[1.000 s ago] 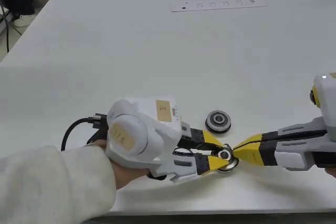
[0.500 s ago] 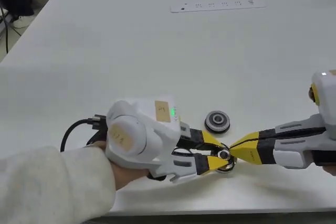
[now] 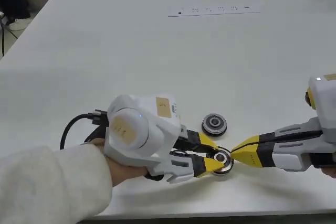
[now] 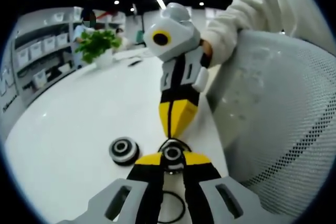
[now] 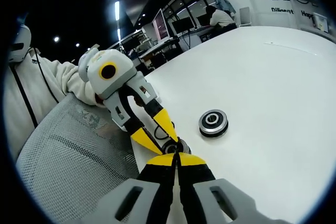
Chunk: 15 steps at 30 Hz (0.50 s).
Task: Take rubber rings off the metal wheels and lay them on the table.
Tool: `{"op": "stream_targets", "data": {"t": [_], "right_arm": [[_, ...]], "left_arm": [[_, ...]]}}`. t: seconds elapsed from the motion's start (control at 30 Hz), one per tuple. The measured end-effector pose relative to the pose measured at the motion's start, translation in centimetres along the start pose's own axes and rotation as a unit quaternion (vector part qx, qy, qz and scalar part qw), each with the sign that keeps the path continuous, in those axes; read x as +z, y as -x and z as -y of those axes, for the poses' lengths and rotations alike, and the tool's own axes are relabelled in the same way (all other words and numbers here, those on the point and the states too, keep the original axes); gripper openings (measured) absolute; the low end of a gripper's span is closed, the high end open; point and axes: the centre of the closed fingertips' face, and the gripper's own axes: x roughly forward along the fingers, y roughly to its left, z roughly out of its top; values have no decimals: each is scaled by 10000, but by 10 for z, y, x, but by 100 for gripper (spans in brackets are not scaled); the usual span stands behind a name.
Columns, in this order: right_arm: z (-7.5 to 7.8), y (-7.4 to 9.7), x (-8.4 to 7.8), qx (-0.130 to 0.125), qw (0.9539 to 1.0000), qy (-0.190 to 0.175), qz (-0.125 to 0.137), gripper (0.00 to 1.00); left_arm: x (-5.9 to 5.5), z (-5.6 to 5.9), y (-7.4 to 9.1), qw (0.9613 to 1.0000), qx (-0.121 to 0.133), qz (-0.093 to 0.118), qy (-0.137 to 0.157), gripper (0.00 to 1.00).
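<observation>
My left claw [image 3: 214, 154] is closed on the metal wheel [image 3: 223, 158], one yellow tip on each side of it, near the table [image 3: 157, 51] edge. The tan sticker [image 3: 163, 107] on the claw's housing is too small to read. A second wheel [image 3: 214, 123] lies just beyond the held one. To the right of the held wheel, my right claw [image 3: 234, 153] is pinched together with its tips at the wheel's rim. I cannot tell whether anything is nipped between them.
</observation>
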Motion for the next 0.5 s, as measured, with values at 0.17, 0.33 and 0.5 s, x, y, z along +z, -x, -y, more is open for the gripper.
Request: {"op": "stream_targets", "data": {"t": [0.17,0.33,0.5], "right_arm": [[-1,4,2,-32,10000,55,-22,0],[0,11,3,-191,9996,204,-85,0],[-1,21,10,-282,9990,348,-42,0]], "left_arm": [[0,2,8,9999,-89,-54,126,20],[11,2,23,9994,-140,97,288,35],[17,-1,43,9993,-122,162,309,42]]}}
